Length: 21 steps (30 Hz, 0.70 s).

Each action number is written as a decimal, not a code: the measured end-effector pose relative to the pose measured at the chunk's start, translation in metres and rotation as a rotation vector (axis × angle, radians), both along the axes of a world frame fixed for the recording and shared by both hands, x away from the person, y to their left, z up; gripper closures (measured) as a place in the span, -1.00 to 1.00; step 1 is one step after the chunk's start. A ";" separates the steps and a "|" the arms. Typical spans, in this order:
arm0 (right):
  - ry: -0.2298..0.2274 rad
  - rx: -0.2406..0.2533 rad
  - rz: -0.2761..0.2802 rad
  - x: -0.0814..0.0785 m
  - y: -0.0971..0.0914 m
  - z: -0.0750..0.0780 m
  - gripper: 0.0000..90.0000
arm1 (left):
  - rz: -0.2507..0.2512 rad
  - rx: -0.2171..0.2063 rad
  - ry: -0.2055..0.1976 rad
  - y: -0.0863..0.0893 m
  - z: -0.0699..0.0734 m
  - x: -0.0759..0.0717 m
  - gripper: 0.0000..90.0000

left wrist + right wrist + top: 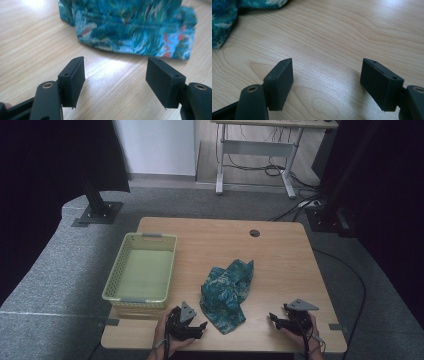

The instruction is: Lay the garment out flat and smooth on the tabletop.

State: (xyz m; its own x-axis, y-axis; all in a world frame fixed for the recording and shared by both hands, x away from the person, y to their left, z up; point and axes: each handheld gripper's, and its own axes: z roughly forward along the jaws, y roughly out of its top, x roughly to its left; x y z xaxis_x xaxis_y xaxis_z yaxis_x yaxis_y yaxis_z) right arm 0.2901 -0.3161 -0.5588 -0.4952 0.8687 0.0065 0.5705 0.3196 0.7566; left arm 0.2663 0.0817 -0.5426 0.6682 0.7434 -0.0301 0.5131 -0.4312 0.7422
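Approach step, I'd say: left hand-held gripper [201,325] sits just beside the crumpled teal patterned cloth [227,292], jaws spread, nothing pinched. Right hand-held gripper [272,318], also spread and empty, sits farther from the cloth. Next: nose onto its hem, then pinch.

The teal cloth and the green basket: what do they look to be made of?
The cloth looks like thin woven fabric, matte, with a printed teal pattern; it folds softly and shows a stitched hem in the left gripper view. The basket looks like moulded plastic, pale green, with perforated lattice walls and a slight sheen.
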 end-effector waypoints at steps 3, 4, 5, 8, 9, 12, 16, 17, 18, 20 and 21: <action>0.004 -0.003 0.000 0.000 0.000 0.001 -0.43 | 0.000 0.003 0.005 -0.001 -0.002 0.001 -0.30; 0.006 -0.002 0.000 0.000 0.000 0.001 -0.43 | 0.001 0.002 0.006 -0.001 -0.002 0.001 -0.30; 0.009 -0.003 0.002 0.000 0.000 0.001 -0.43 | 0.006 -0.001 0.009 -0.001 -0.003 0.001 -0.29; 0.013 -0.004 0.010 0.001 0.000 0.001 -0.43 | 0.028 0.016 0.005 -0.002 -0.008 0.001 -0.29; 0.012 -0.006 0.009 0.001 0.000 0.001 -0.42 | 0.035 0.013 -0.003 -0.002 -0.009 0.000 -0.28; 0.014 -0.009 0.008 0.002 0.000 0.002 -0.41 | 0.041 0.024 -0.012 -0.004 -0.009 -0.002 -0.28; 0.017 -0.011 0.013 0.001 0.002 0.003 -0.35 | 0.047 0.031 -0.030 -0.005 -0.011 -0.003 -0.28; 0.020 -0.013 0.019 0.001 0.002 0.003 -0.35 | 0.048 0.028 -0.033 -0.005 -0.011 -0.004 -0.29; 0.022 -0.019 0.026 0.000 0.003 0.004 -0.35 | 0.048 0.025 -0.037 -0.005 -0.011 -0.004 -0.29; 0.018 -0.033 0.041 -0.001 0.006 0.006 -0.35 | 0.051 0.025 -0.043 -0.004 -0.012 -0.004 -0.32; 0.015 -0.027 0.050 -0.003 0.007 0.007 -0.35 | 0.053 0.021 -0.044 -0.003 -0.013 -0.004 -0.33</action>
